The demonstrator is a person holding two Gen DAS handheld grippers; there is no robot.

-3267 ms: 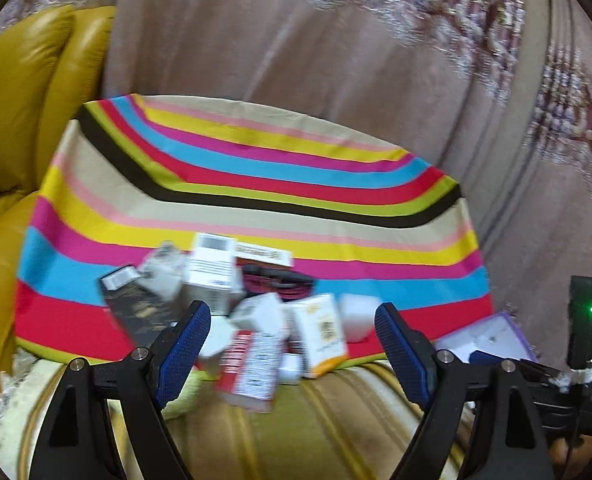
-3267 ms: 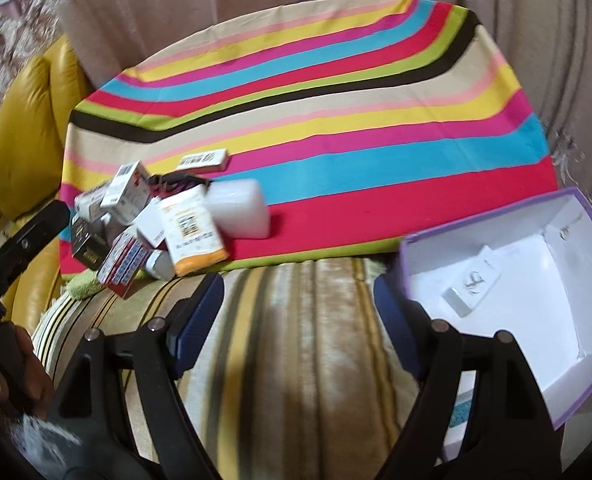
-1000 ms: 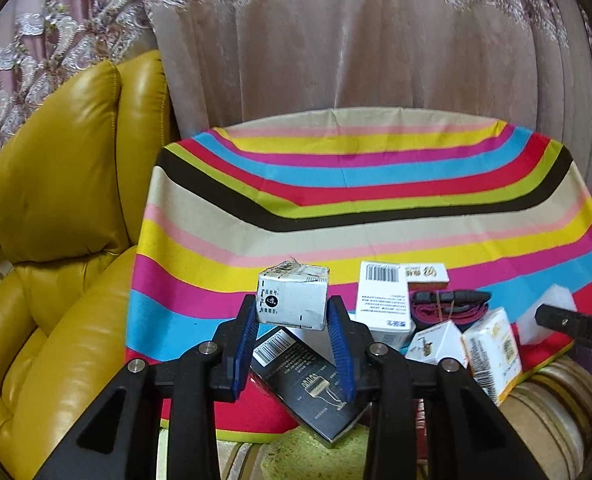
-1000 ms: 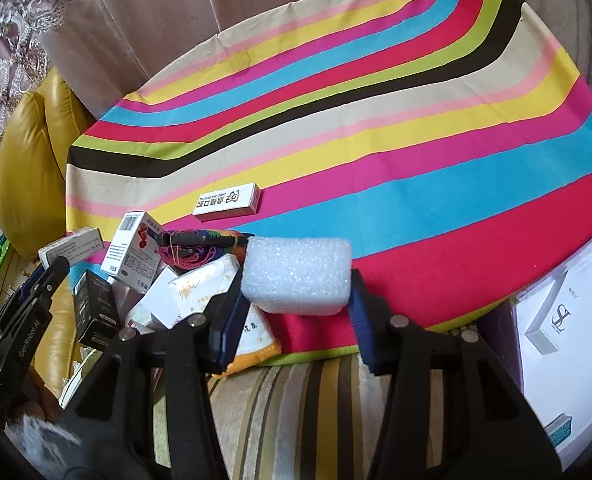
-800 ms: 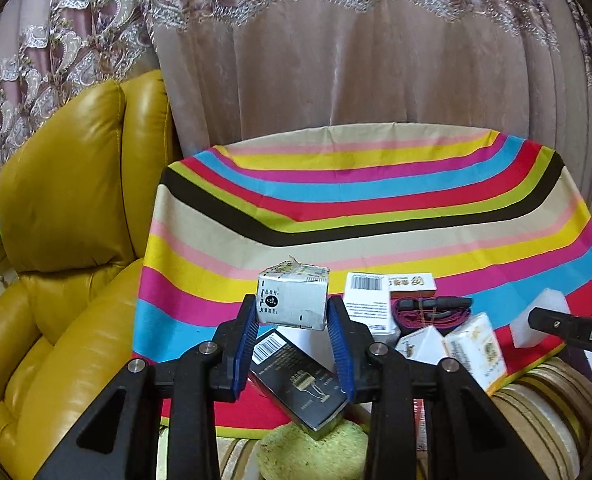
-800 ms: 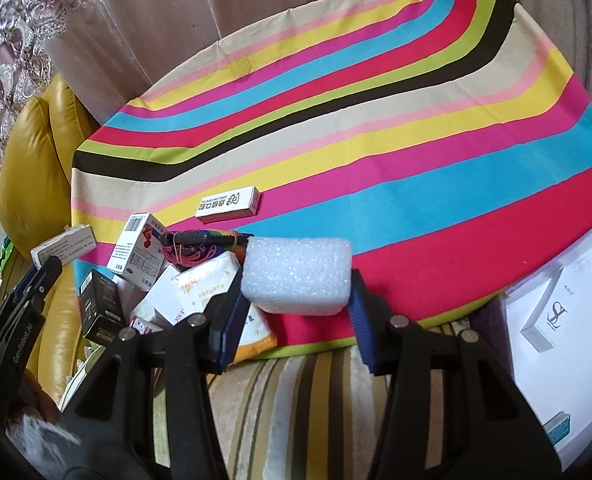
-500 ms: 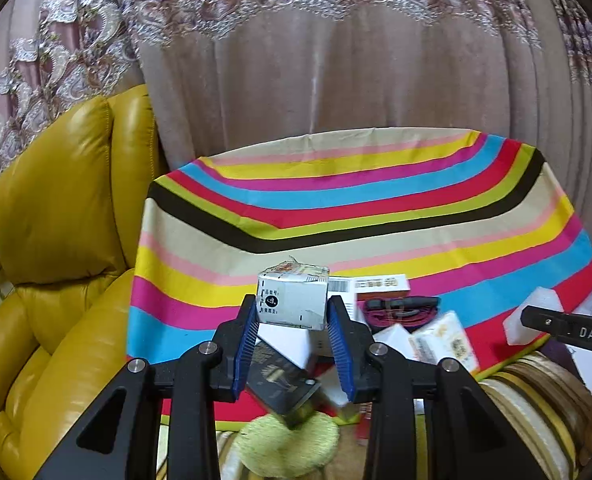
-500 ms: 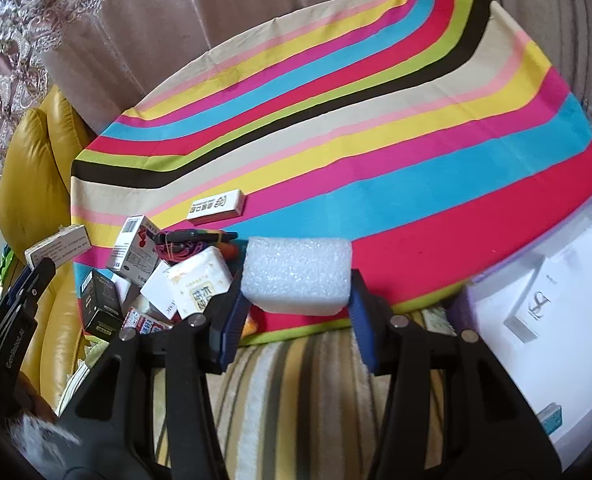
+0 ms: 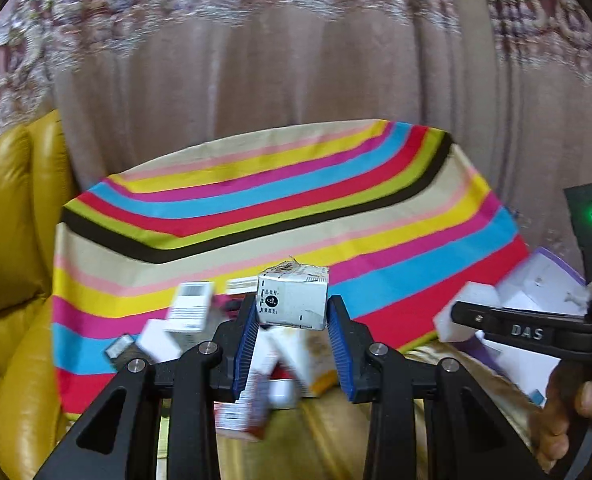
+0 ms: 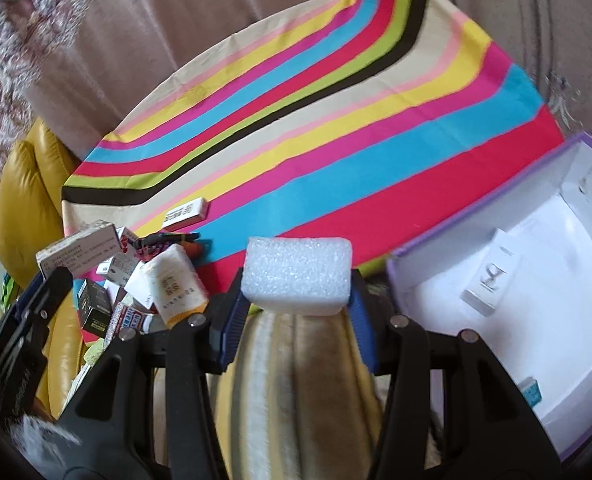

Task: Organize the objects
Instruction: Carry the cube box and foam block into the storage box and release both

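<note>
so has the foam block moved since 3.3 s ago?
Yes. The foam block is off the striped cloth, clamped in the right gripper, now nearer the open white box.

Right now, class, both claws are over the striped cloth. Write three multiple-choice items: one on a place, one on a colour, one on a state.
1. Where is the open storage box?
A. right of the striped cloth
B. on the yellow armchair
C. beneath the pile of small boxes

2. What colour is its rim?
A. green
B. purple
C. orange

3. What is the right claw doing?
A. hanging open
B. gripping a pen
C. clamping the white foam block

Key: 1 A, it lies off the cloth's right edge; 2 B, purple edging; 3 C, both pads press the block.
</note>
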